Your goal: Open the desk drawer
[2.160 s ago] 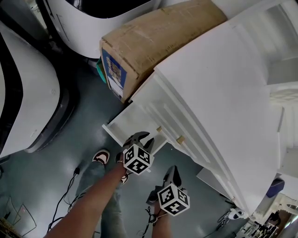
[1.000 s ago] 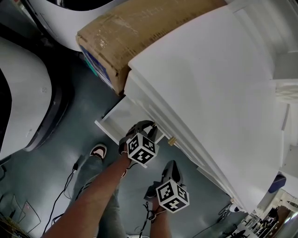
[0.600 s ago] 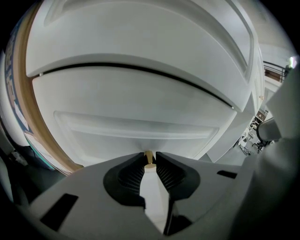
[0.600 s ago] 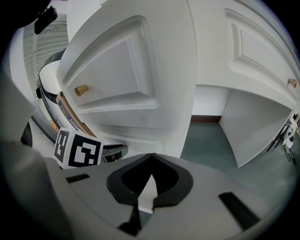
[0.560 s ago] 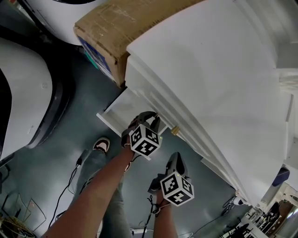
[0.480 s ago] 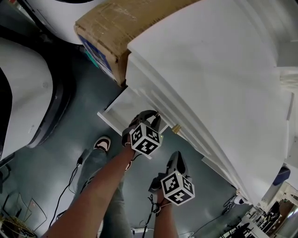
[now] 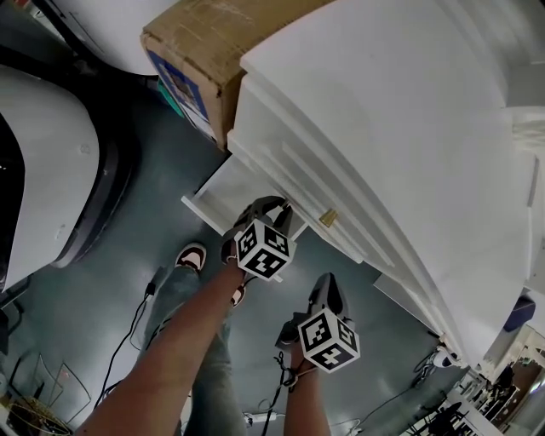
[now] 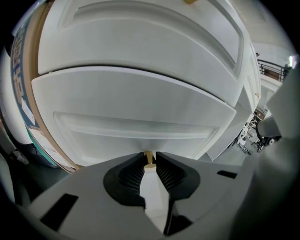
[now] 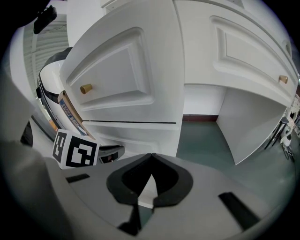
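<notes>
Two grey hand-held grippers show, the left gripper and the right gripper, each bearing one black-and-white marker cube. One white wooden desk fills the right. Two white panelled drawer fronts are stacked at its left end. There are three small round brass knobs: the near knob, one above it and one far right. One brown cardboard box lies far left.
</notes>
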A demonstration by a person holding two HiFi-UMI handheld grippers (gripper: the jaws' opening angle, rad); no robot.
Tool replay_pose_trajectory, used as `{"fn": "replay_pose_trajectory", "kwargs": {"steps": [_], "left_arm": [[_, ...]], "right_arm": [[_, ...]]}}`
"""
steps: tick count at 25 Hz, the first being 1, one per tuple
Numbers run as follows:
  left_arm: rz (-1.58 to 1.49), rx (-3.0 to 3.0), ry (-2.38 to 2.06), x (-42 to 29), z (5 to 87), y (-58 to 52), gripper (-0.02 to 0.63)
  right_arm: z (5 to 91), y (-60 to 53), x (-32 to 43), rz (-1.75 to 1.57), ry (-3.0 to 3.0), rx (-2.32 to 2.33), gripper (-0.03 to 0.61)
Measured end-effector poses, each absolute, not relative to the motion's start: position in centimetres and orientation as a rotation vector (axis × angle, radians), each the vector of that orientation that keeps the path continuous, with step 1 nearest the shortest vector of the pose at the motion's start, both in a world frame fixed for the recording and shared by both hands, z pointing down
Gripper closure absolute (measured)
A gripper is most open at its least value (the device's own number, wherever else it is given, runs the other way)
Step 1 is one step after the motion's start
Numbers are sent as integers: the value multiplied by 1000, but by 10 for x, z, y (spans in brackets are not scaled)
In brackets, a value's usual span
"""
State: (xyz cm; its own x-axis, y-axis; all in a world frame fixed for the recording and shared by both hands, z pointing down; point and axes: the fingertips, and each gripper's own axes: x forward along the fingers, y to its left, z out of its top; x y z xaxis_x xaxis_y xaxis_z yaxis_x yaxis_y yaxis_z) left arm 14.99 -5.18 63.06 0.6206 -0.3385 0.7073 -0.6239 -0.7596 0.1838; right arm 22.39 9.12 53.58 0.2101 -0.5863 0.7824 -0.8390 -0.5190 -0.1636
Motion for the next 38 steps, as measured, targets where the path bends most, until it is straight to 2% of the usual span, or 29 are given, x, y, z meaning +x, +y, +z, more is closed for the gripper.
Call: {"fn": "replay_pose_trajectory", "kwargs": {"steps": [38], "left_arm": [[1006,2436,-731,88,634,18,525]], "right_arm": [[529,167,195,1213,-1282,2243,572]]}}
